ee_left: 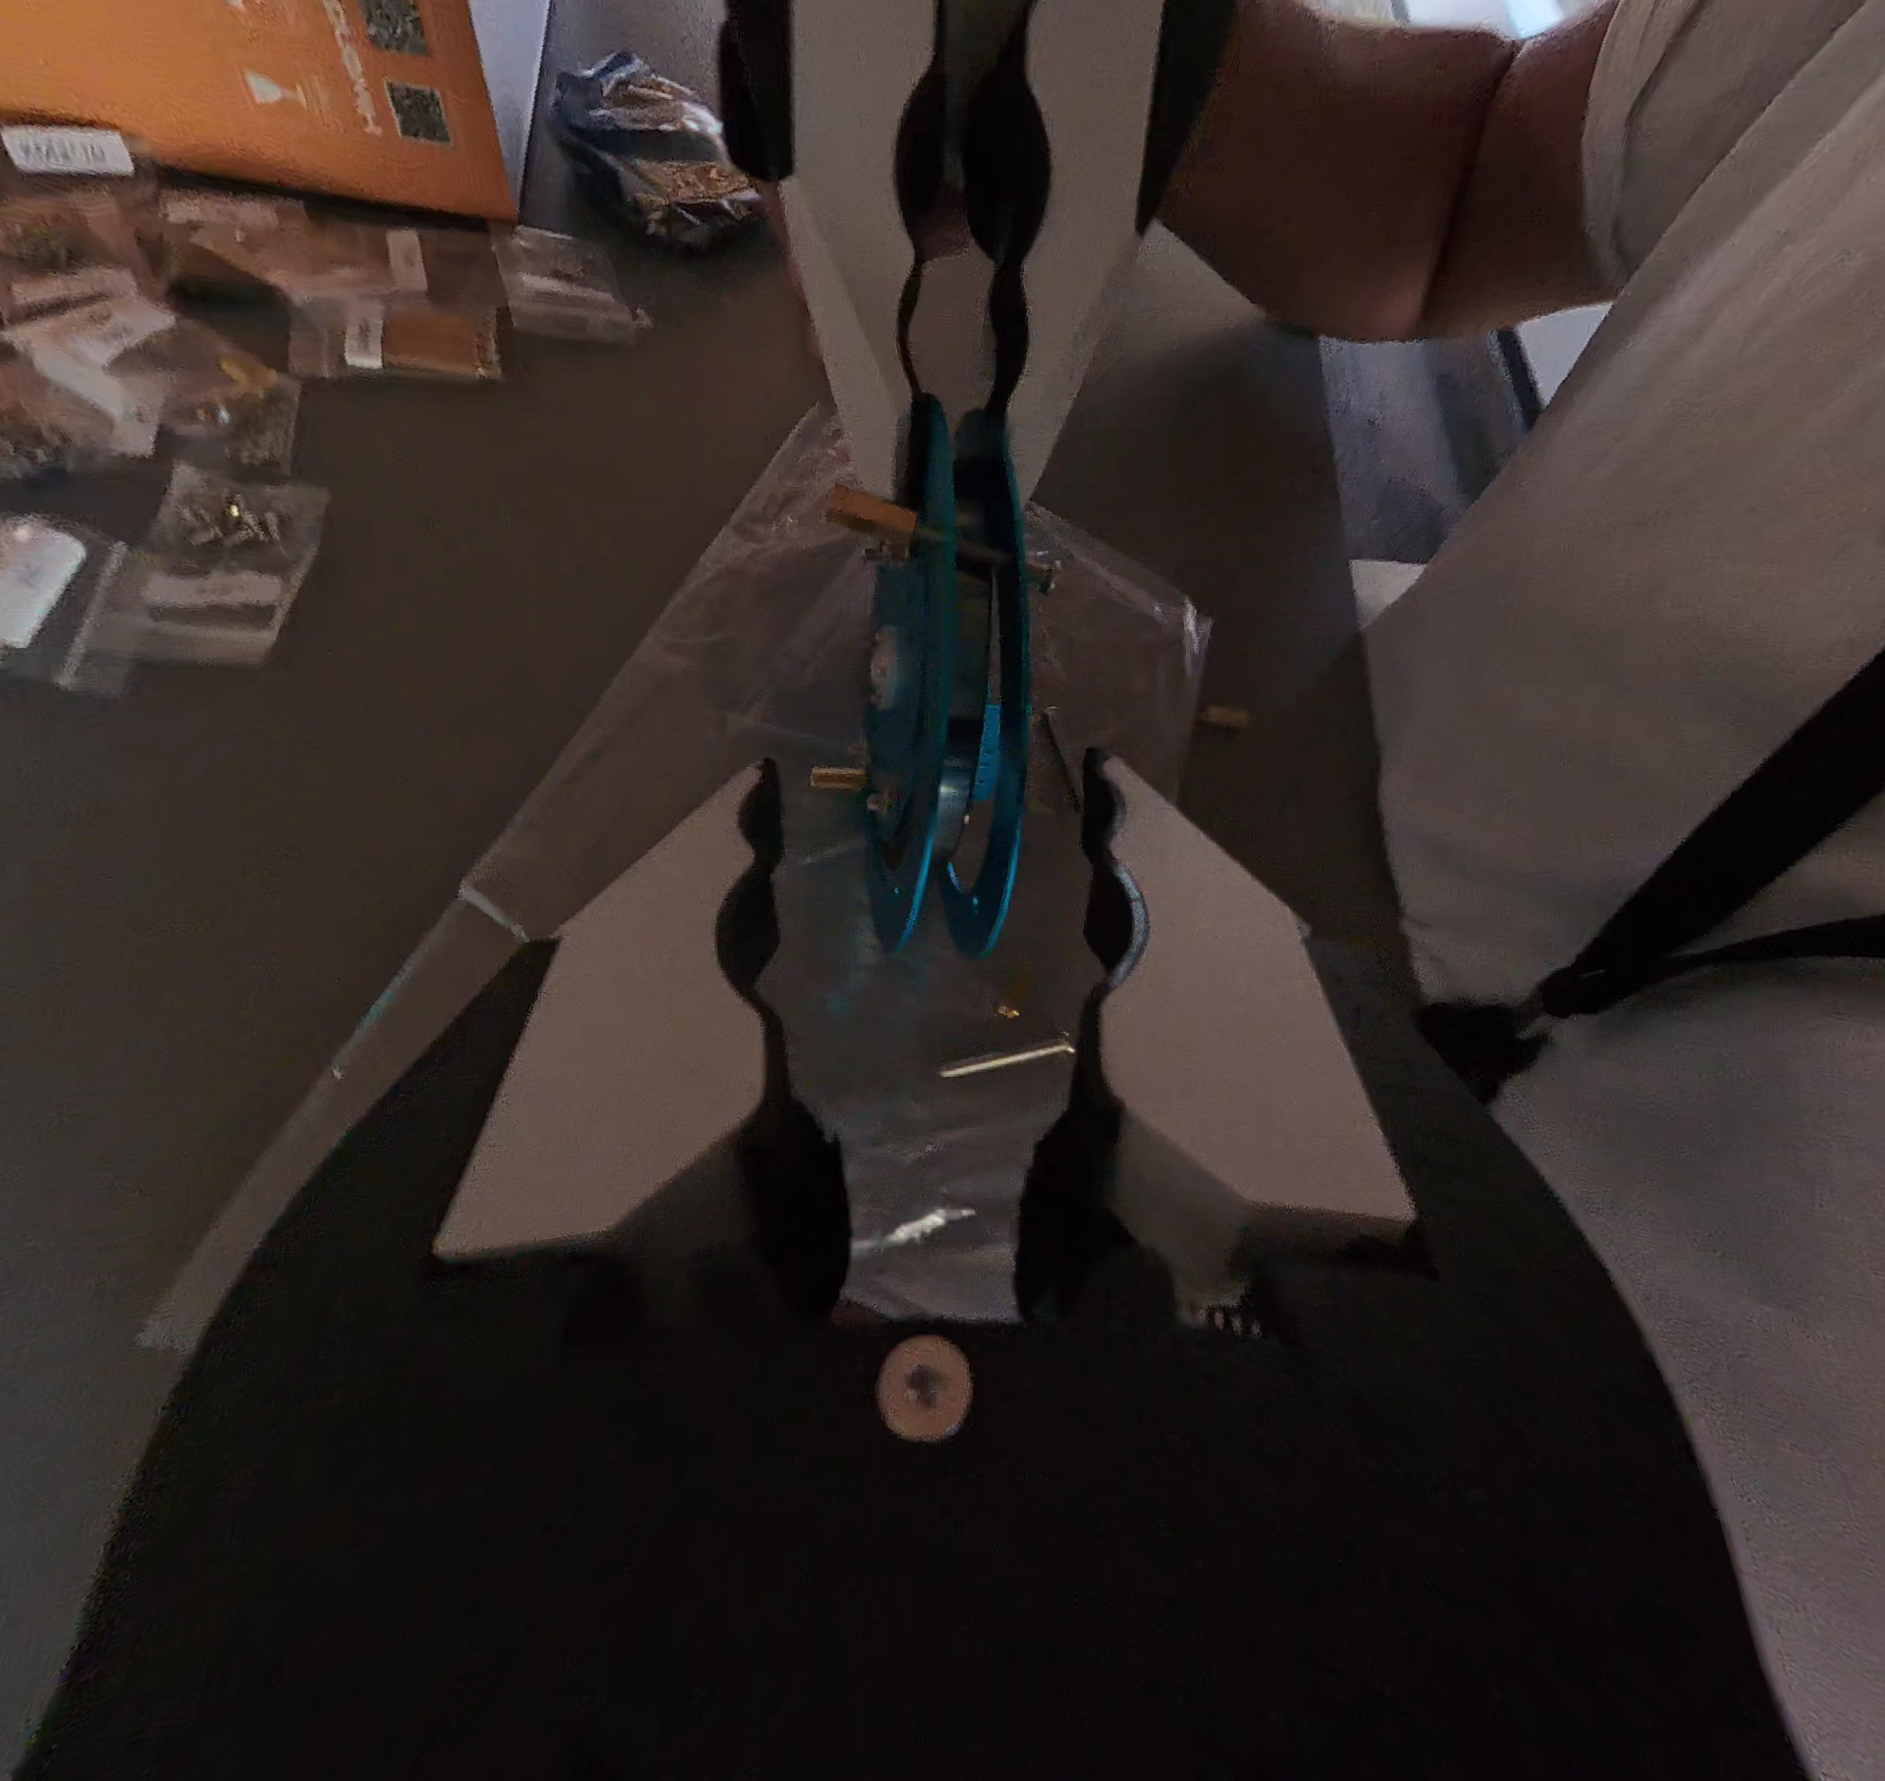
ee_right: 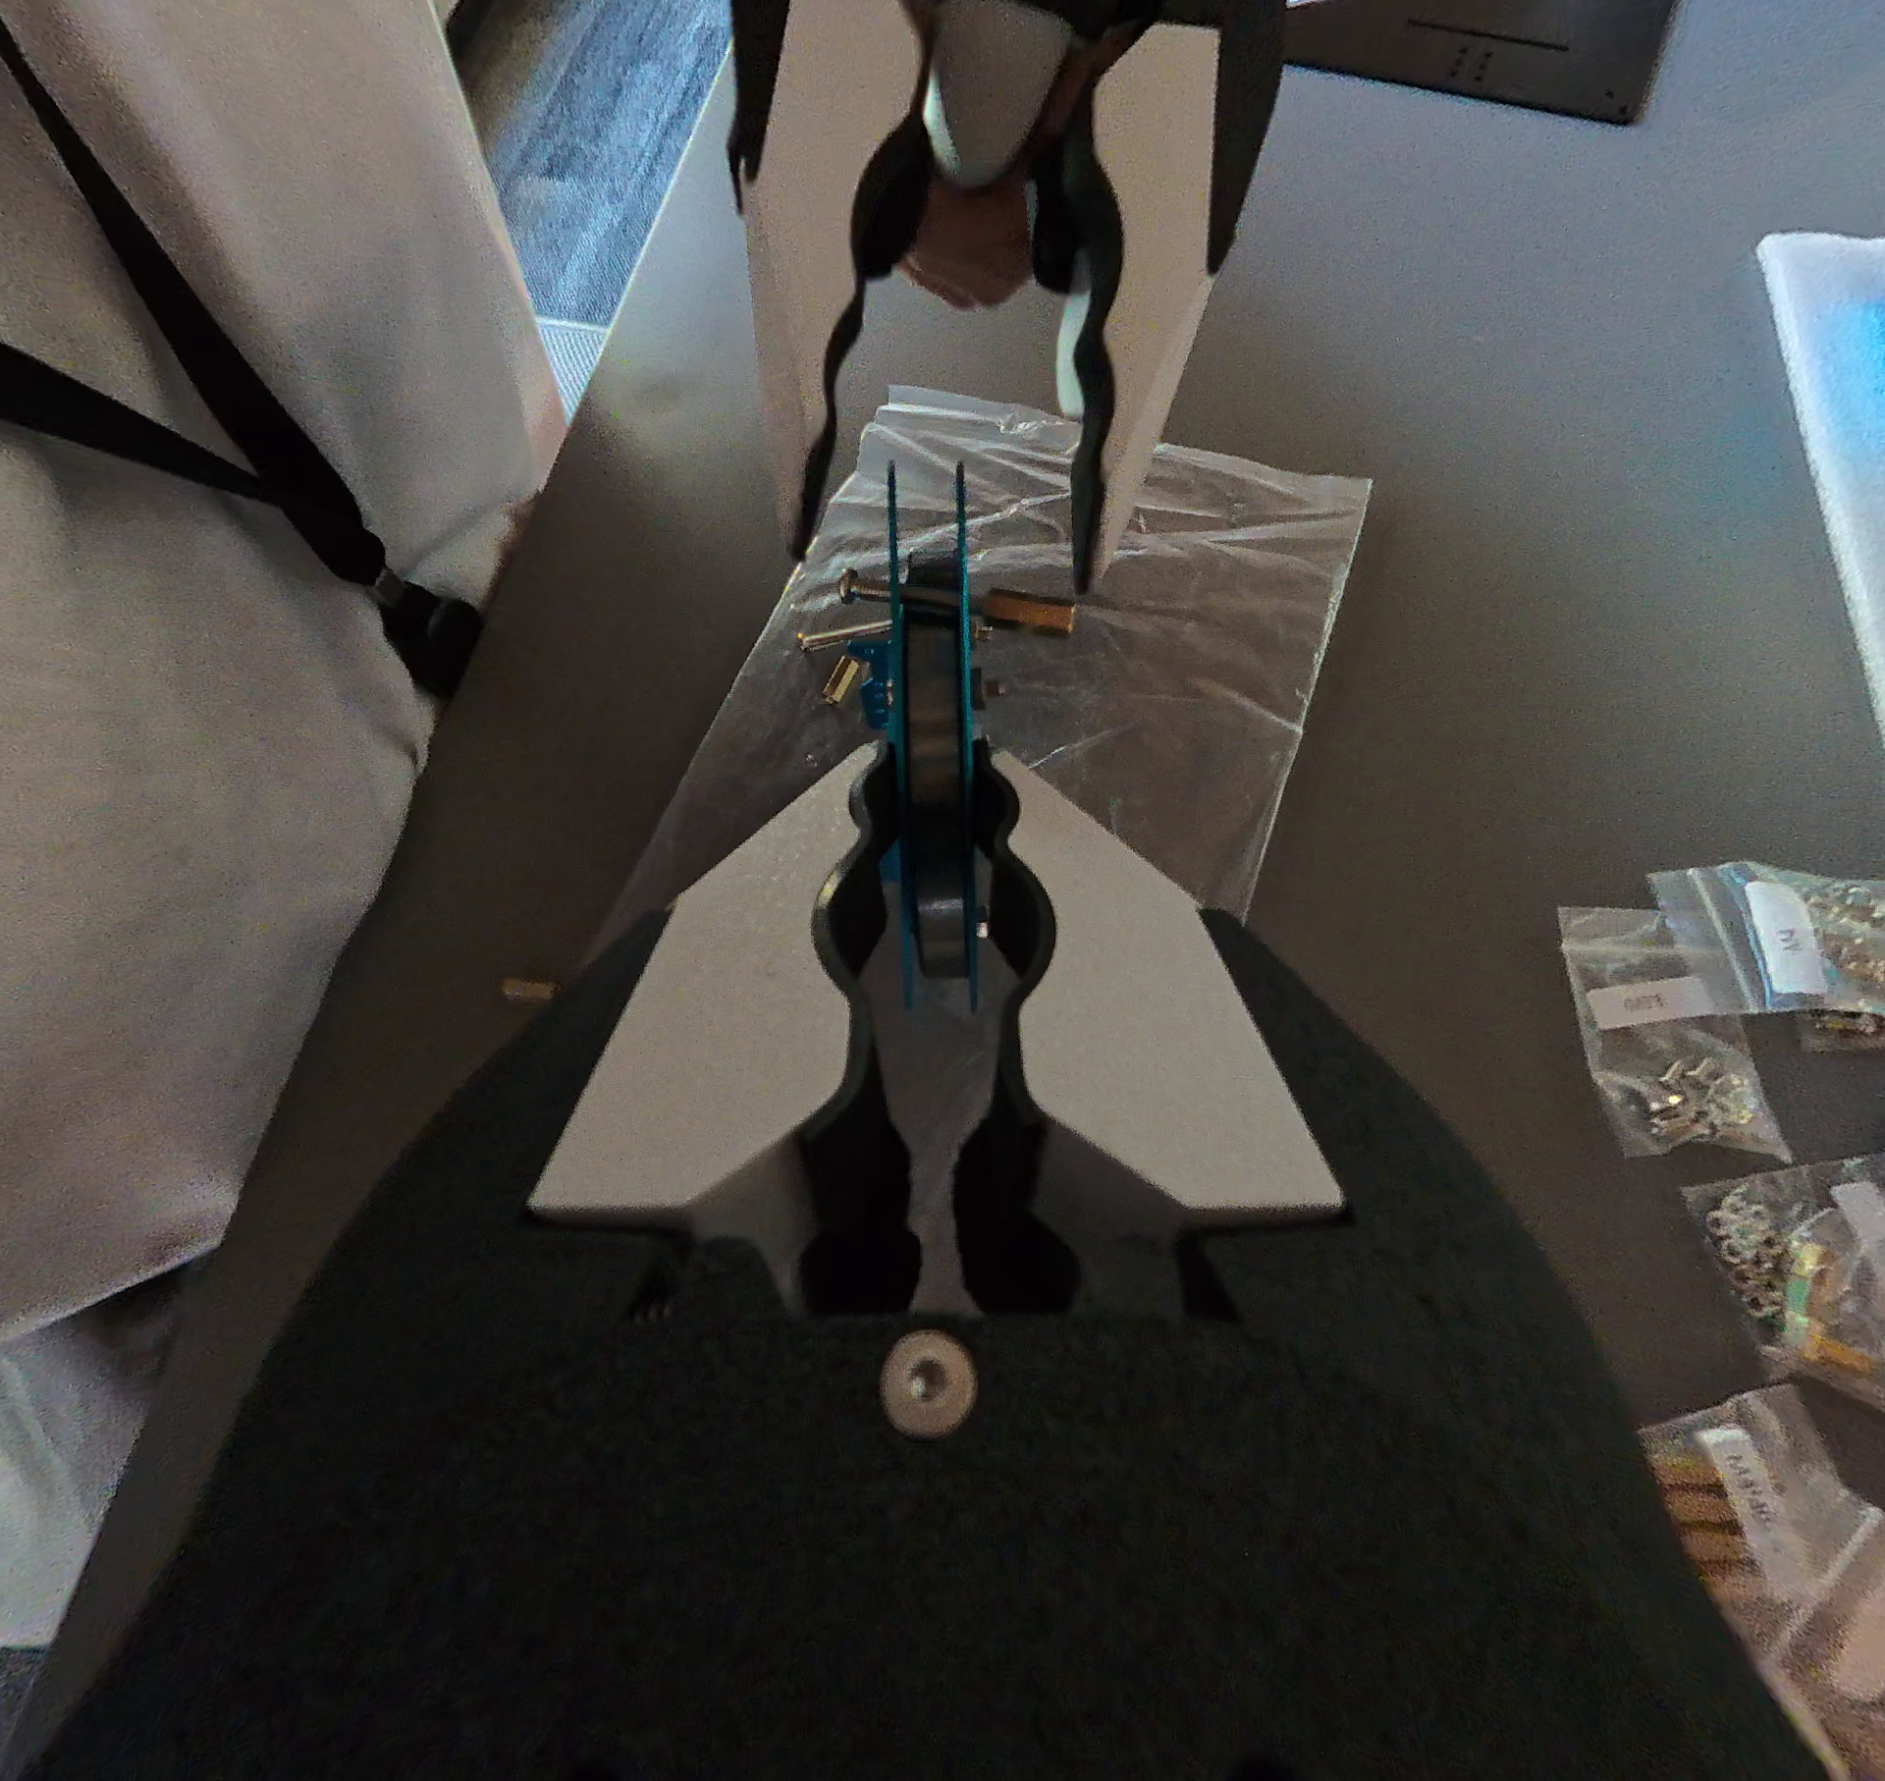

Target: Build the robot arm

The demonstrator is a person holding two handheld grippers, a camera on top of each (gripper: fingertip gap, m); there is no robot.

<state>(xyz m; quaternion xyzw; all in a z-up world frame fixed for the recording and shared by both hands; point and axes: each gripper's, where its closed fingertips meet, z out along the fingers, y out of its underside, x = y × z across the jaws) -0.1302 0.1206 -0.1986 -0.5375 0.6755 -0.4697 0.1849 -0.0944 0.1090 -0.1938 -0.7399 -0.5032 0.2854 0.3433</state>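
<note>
The right gripper is clamping the blue twin-disc assembly edge-on. The left gripper is standing wide apart around it, above a clear plastic bag on the grey table.

The left hand-held gripper points forward with its fingers spread wide apart — nothing pinched between the tips. Straight across from it the right hand-held gripper faces back tip to tip, its fingers drawn in close and clamped on something thin. In the left wrist view the right one comes down from the top of the picture, fingertips nearly together, with a bare forearm reaching in behind it on its right. In the right wrist view the left one hangs opposite, fingers splayed, a hand gripping just behind them.
</note>
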